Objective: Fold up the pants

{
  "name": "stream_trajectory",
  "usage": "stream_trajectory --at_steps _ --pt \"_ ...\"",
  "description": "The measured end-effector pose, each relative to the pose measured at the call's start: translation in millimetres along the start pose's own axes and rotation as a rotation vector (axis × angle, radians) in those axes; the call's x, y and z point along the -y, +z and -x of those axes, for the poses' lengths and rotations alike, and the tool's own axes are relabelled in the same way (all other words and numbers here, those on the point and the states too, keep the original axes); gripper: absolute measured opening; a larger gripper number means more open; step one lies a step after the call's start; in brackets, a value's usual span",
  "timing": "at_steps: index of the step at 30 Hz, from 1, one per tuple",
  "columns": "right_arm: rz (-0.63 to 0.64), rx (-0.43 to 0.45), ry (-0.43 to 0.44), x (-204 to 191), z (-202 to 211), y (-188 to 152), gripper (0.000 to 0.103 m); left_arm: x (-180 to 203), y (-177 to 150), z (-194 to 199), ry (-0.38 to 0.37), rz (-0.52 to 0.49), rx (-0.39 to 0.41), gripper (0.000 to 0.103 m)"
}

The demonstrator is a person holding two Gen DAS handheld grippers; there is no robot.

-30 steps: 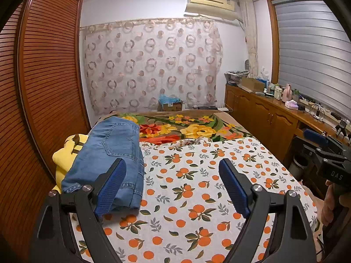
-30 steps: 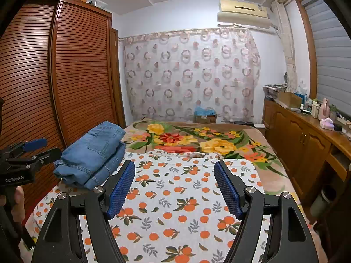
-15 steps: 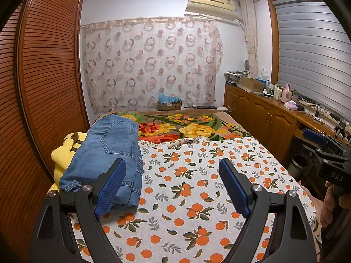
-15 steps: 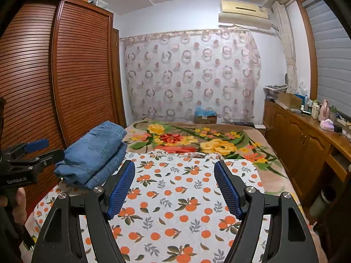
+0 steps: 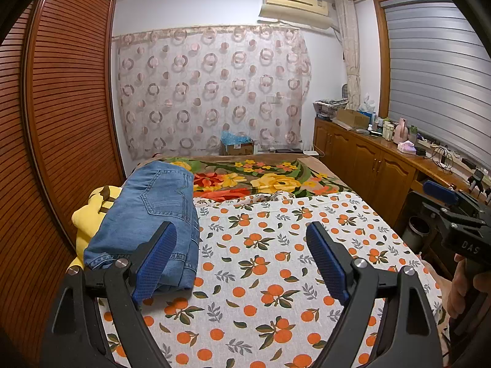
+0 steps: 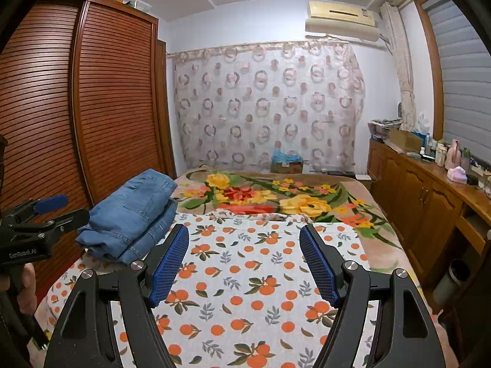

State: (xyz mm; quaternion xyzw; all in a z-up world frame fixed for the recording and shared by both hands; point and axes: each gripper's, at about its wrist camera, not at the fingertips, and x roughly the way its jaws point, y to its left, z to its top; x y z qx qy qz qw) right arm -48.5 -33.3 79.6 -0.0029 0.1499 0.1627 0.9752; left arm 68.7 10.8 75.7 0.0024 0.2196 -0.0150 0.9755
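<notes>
Left wrist view: left gripper (image 5: 241, 257) wide apart, 2 blue pads with nothing between them, hovering over the orange-print sheet (image 5: 276, 276). Folded jeans (image 5: 153, 214) lying at the left edge of the bed, partly on a yellow cushion (image 5: 89, 214), just beyond the left pad. Right gripper (image 5: 460, 214) visible at the far right edge, gripped by a hand (image 5: 466, 285).

Right wrist view: right gripper (image 6: 244, 259) also wide apart and empty, above the bare middle of the sheet. Jeans (image 6: 132, 214) seen as a compact stack of layers near the wooden wardrobe (image 6: 76, 107), well apart from these pads. Floral blanket (image 6: 276, 196) beyond.

Judging by the neat stack set aside, folding looks finished, or a pause between garments. Next move probably calls for nothing more on these jeans, or fetching another pair; none in sight.
</notes>
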Motion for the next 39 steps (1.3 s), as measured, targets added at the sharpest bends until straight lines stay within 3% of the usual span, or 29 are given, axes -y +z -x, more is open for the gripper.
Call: stream_trajectory --at_steps 39 --pt "0.000 0.003 0.002 3.4 0.2 -0.1 0.077 -0.9 -0.3 0.1 -0.001 0.004 0.000 0.087"
